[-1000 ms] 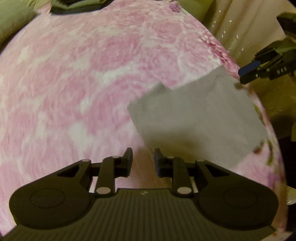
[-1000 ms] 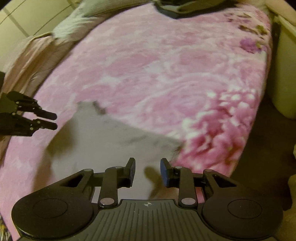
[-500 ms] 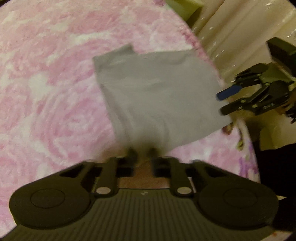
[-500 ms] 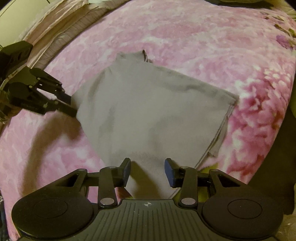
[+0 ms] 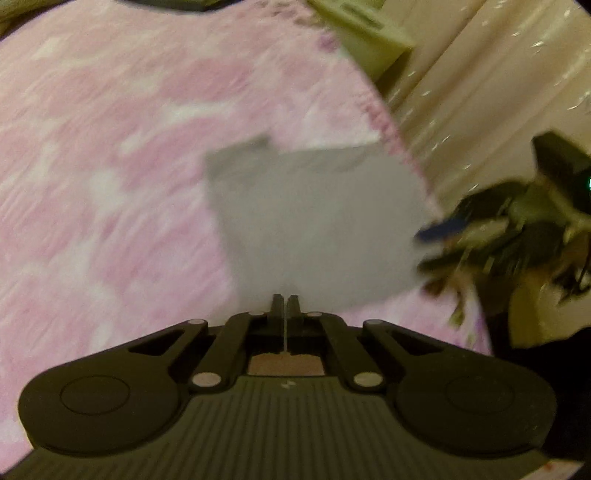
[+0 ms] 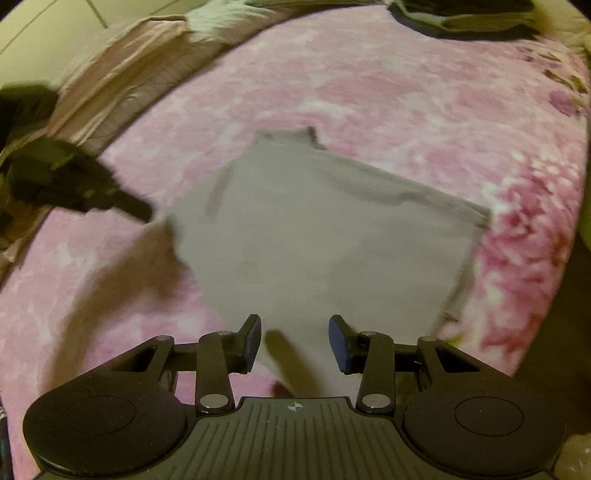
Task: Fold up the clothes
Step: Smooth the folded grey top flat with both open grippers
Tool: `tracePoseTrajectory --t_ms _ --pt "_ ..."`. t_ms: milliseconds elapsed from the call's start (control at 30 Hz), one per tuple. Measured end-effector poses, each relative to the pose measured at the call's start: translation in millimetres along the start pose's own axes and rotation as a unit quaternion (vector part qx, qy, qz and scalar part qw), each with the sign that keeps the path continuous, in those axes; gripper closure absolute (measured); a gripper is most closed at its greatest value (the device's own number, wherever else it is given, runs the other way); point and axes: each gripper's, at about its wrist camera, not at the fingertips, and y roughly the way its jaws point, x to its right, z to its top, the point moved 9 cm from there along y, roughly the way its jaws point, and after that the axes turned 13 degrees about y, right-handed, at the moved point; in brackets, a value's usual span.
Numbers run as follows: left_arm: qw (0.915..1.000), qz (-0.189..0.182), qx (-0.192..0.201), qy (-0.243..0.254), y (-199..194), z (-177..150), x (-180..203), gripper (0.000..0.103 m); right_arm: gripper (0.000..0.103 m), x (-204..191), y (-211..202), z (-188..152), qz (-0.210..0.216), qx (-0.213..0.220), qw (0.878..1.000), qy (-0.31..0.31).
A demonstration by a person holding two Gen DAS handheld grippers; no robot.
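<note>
A folded grey garment (image 5: 314, 221) lies flat on the pink blanket (image 5: 110, 184), near the bed's edge. My left gripper (image 5: 284, 306) is shut, its fingertips pinching the garment's near edge. In the right wrist view that left gripper (image 6: 142, 211) meets the left corner of the grey garment (image 6: 325, 229), which looks slightly raised there. My right gripper (image 6: 295, 341) is open and low over the garment's near corner, with cloth lying between its fingers (image 6: 251, 339). In the left wrist view the right gripper (image 5: 439, 230) is blurred at the garment's right edge.
The pink floral blanket (image 6: 406, 92) covers the whole bed. Dark folded clothes (image 6: 461, 18) sit at its far end. Striped pillows (image 6: 122, 77) lie along the left side. A cream curtain (image 5: 480, 92) and a pale box (image 5: 362, 29) stand beyond the bed's edge.
My left gripper went from open to shut at the garment's edge. The right gripper stayed open and came down closer over the garment's near corner.
</note>
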Motion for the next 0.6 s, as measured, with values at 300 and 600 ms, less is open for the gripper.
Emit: tracePoseTrajectory --t_ms 300,600 --pt "0.9991 0.021 -0.031 0.02 46 -18 -4 0.102 0.066 11 17 -23 0.0 0.001 0.999 -0.053" --pt "0.9976 0.058 -0.012 0.034 22 4 -2 0.103 0.065 13 -11 7 -0.009 0.036 0.998 -0.04"
